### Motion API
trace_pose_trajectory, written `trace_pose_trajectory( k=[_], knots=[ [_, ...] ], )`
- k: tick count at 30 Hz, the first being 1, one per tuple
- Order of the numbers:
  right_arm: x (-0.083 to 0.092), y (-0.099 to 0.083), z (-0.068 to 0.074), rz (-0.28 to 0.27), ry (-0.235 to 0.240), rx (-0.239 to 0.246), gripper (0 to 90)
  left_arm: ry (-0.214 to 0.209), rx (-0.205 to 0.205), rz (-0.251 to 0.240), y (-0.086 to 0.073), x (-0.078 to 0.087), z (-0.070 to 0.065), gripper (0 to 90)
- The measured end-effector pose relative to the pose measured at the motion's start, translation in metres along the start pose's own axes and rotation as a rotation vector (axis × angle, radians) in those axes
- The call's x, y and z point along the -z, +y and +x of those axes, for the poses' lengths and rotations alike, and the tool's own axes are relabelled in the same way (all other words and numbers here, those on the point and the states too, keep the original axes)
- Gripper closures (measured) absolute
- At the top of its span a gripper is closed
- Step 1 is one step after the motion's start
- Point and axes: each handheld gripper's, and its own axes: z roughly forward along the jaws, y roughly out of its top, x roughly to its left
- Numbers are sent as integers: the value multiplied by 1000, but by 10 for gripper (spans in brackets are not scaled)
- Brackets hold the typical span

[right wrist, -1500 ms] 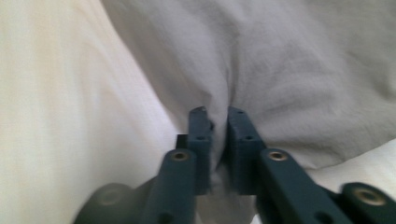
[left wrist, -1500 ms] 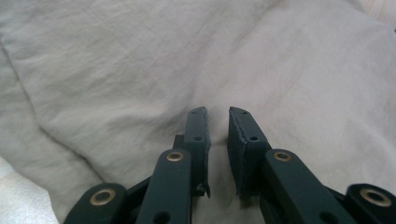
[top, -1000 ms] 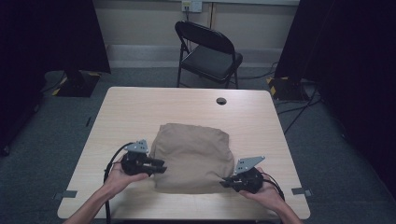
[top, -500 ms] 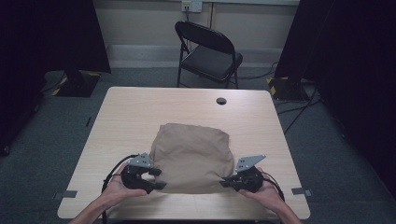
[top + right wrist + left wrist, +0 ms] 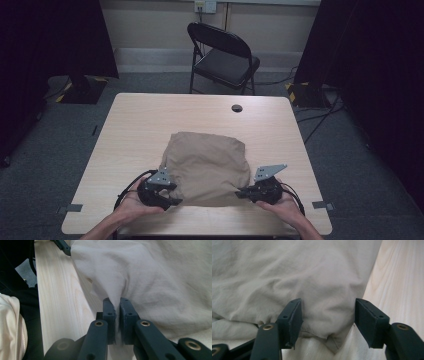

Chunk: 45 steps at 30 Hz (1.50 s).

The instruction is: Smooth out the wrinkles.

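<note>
A tan cloth (image 5: 207, 167) lies bunched on the near half of the wooden table (image 5: 150, 120). My left gripper (image 5: 175, 200) is at the cloth's near left corner. In the left gripper view its jaws (image 5: 328, 320) stand open around that corner of the cloth (image 5: 312, 277), with a gap at each pad; they have just been closing a little. My right gripper (image 5: 239, 192) is at the near right corner. In the right gripper view it (image 5: 117, 307) is shut on a pinched fold of the cloth (image 5: 162, 277).
A black folding chair (image 5: 225, 55) stands beyond the table's far edge. A dark cable hole (image 5: 236, 108) sits near the far edge. Tape marks (image 5: 74, 207) are at the near corners. Dark curtains hang on both sides.
The left gripper has slid along the cloth's left side toward the near edge and its jaws have opened, letting go of the cloth. The right gripper has kept still.
</note>
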Motion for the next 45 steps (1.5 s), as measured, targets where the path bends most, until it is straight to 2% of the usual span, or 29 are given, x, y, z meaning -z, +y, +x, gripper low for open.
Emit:
trace_pose_trajectory(
  k=[1, 2, 4, 5, 7, 11, 14, 18, 21, 26, 29, 32, 35, 38, 41, 44, 45],
  knots=[
    [0, 0, 0, 1, 0, 1, 841, 20, -8, -4, 0, -1, -1, 421],
    [0, 0, 0, -2, 1, -3, 842, 34, -11, 2, 1, 0, -2, 498],
    [0, 0, 1, -3, 2, -2, 842, 29, 8, 3, 2, 0, -2, 567],
    [-1, 1, 2, -4, 1, -1, 842, 23, 15, -2, 3, 1, -1, 638],
    [0, 2, 3, -9, -1, -2, 842, 10, 45, -9, 4, 2, 2, 719],
    [1, 4, 4, -29, -7, -8, 842, 3, 93, -40, 6, 9, 6, 783],
    [4, 6, 6, -45, -7, -9, 843, -8, 128, -80, 8, 18, 9, 793],
    [9, 10, 10, -66, 3, -4, 843, 0, 143, -123, 10, 30, 8, 799],
    [14, 13, 14, -83, -5, 5, 844, -4, 151, -150, 12, 37, 6, 801],
    [25, 20, 21, -131, -43, 24, 844, -13, 162, -211, 18, 49, 2, 802],
    [35, 25, 26, -171, -70, 55, 844, -13, 153, -234, 22, 54, 0, 802],
    [42, 30, 30, -192, -77, 66, 845, -20, 146, -250, 26, 61, -4, 802],
    [51, 35, 36, -215, -81, 72, 845, -29, 139, -267, 33, 73, -8, 802],
    [60, 40, 43, -234, -89, 85, 845, -36, 115, -272, 41, 86, -15, 803],
    [69, 47, 49, -259, -110, 102, 846, -39, 103, -285, 49, 97, -20, 803],
    [76, 55, 54, -286, -131, 119, 847, -22, 83, -324, 60, 111, -22, 804],
    [78, 58, 55, -293, -139, 123, 847, 4, 70, -336, 63, 116, -22, 803]
  ],
)
